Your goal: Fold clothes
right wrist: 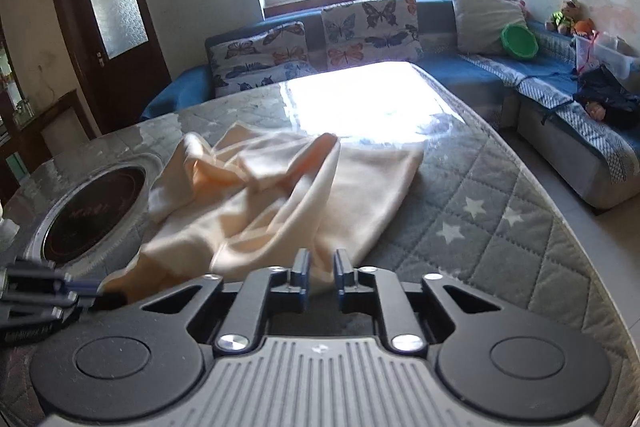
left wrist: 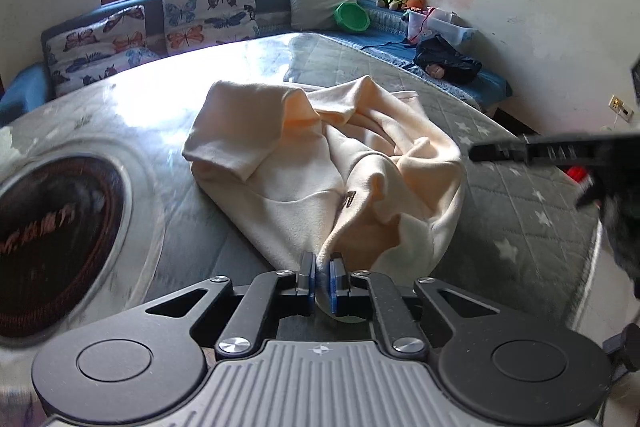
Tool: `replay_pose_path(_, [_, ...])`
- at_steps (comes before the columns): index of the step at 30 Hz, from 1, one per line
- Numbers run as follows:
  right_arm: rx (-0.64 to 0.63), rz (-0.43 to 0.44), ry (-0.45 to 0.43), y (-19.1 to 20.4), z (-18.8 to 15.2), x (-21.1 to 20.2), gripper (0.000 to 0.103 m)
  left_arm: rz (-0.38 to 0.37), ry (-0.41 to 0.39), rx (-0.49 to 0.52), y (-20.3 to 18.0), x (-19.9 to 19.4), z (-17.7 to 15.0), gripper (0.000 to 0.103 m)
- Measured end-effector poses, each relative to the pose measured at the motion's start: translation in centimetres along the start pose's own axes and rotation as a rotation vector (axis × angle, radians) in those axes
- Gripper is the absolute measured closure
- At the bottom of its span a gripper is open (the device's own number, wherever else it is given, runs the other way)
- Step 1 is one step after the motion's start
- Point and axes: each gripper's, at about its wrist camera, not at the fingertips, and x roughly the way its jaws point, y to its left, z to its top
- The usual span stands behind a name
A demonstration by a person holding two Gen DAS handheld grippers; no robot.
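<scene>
A cream garment (left wrist: 280,167) lies crumpled on the grey quilted table cover (left wrist: 520,211). My left gripper (left wrist: 323,267) is shut on a pinched fold at the garment's near edge, and the cloth rises in a ridge from the pads. In the right wrist view the same garment (right wrist: 280,187) spreads in loose folds, one flat part reaching toward the window. My right gripper (right wrist: 322,269) stands over its near edge with a narrow gap between the jaws; cloth shows in the gap, and the pads do not press it. The right gripper (left wrist: 516,149) also shows at the left wrist view's right edge.
A round dark cooktop (left wrist: 52,239) is set into the table left of the garment. A blue sofa with butterfly cushions (left wrist: 208,15), a green bowl (left wrist: 352,17) and toys runs behind and to the right. A dark door (right wrist: 108,27) stands at the far left.
</scene>
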Motion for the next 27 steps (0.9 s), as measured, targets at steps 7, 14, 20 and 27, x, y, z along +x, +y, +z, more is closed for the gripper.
replay_pose_path(7, [0.000, 0.044, 0.004, 1.0, 0.6, 1.3, 0.067, -0.048, 0.032, -0.034, 1.1, -2.6, -2.5, 0.095])
replay_pose_path(14, [0.004, 0.052, 0.024, 1.7, 1.2, 3.8, 0.059, -0.051, -0.024, -0.086, 3.2, -5.1, -2.1, 0.071])
replay_pose_path(20, [-0.008, 0.030, 0.043, 2.1, 0.4, 4.6, 0.053, 0.077, -0.053, -0.141, 5.4, -3.5, 0.3, 0.058])
replay_pose_path(27, [-0.021, 0.003, 0.056, 1.9, -0.6, 4.2, 0.047, 0.189, 0.000, -0.207, 8.1, 2.4, 1.9, 0.054])
